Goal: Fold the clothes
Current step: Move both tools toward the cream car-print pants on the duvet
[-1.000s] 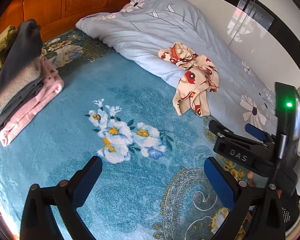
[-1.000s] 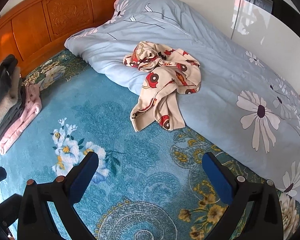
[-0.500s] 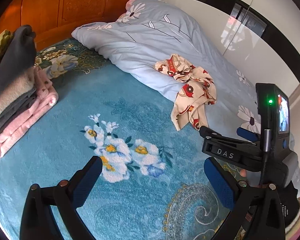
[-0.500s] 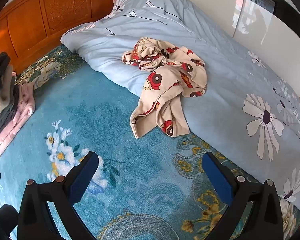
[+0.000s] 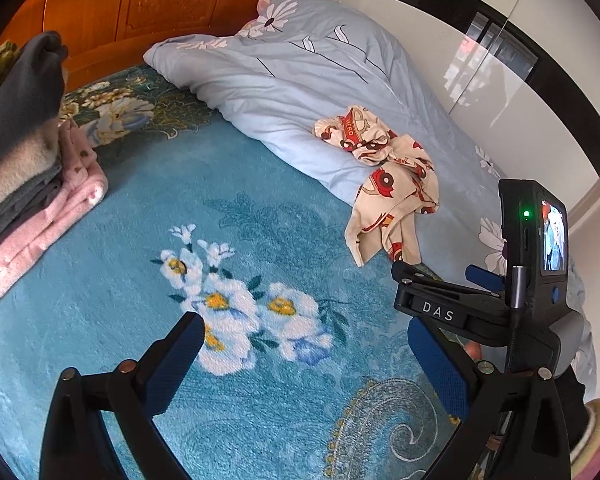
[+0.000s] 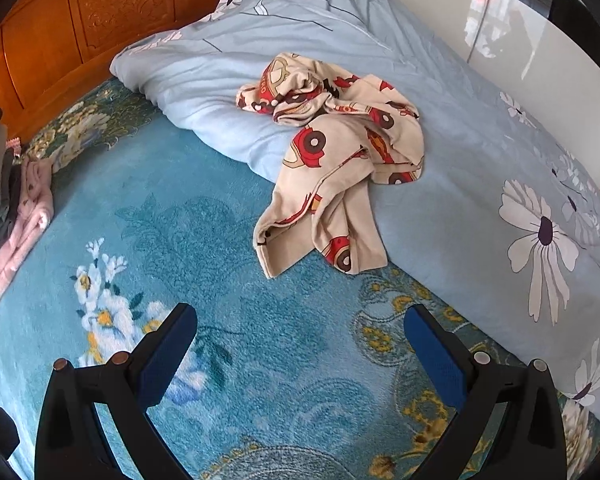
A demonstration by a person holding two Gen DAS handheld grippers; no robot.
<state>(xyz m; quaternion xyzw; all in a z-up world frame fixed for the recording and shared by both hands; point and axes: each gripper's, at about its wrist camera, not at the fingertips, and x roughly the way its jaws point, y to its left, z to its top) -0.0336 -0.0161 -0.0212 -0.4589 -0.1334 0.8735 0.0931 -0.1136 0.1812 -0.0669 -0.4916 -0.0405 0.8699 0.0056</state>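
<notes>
A: Where is the garment to be folded?

B: A crumpled cream garment printed with red cars (image 6: 332,152) lies on the near edge of the pale blue duvet (image 6: 440,92), bunched at the top, with one loose end hanging down onto the teal floral blanket (image 6: 204,224) that covers the bed. In the left wrist view the same cream garment (image 5: 388,176) sits to the right of centre, past the white flower pattern woven into the blanket.

A: And the grippers?

B: The left gripper (image 5: 308,364) hangs above the blanket with its jaws spread wide and nothing between them. The right gripper (image 6: 300,352) is the same: jaws wide apart, empty, over the blanket just short of the garment's hanging end. Neither touches the cloth.

A: Anything else on the bed?

B: A stack of folded clothes (image 5: 24,160) sits at the left edge, with a pink piece at the bottom and grey and beige pieces above. The carved wooden headboard (image 5: 160,4) runs behind it. In the left view the right gripper's body shows too, black, marked DAS, with a small lit screen (image 5: 554,236) and a green light.
</notes>
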